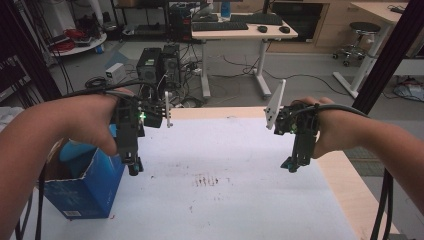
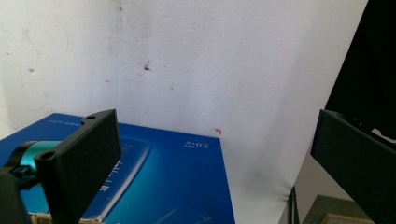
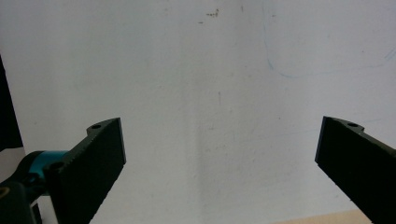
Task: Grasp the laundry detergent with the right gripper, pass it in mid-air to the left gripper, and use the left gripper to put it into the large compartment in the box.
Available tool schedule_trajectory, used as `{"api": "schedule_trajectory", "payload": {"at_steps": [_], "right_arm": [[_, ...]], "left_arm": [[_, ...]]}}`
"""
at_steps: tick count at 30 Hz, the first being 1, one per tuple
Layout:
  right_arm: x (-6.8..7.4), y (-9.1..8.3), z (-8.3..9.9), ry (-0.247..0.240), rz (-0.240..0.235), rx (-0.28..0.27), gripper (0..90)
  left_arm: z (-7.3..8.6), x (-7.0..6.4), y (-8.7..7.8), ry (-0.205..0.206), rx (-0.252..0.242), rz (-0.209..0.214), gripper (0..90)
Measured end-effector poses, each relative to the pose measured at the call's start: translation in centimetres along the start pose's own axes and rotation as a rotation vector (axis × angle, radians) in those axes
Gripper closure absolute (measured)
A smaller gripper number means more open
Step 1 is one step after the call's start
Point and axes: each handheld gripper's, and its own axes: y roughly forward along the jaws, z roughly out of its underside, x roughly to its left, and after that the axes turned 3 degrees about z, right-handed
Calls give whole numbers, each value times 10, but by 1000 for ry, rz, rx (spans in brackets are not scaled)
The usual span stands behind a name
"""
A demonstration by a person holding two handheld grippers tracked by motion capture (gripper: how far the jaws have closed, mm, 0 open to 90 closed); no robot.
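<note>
Overhead, both hand-held grippers — left hand-held gripper (image 1: 134,167), right hand-held gripper (image 1: 292,165) — hover (jaws apart).

You have two grippers in your hands: the left gripper (image 1: 133,167) and the right gripper (image 1: 293,164), each with two black jaws standing wide apart. One blue box (image 1: 90,187) sits at the left edge of the one white table (image 1: 240,200). Beyond it, you have one desk (image 1: 240,31), one stool (image 1: 364,28) and two computer towers (image 1: 160,62).

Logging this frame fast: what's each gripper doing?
Left gripper: open, empty, above the blue box.
Right gripper: open, empty, over the white table cover.
</note>
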Motion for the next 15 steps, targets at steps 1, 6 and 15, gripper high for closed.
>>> {"api": "schedule_trajectory", "payload": {"at_steps": [1, 6, 15], "right_arm": [[0, 1, 0, -1, -1, 9, 10], [2, 4, -3, -13, -1, 25, 10], [4, 4, -7, -18, 3, 23, 10]], "left_arm": [[0, 0, -1, 4, 3, -1, 16], [2, -2, -3, 4, -4, -7, 17], [3, -1, -3, 2, -3, -10, 16]]}}
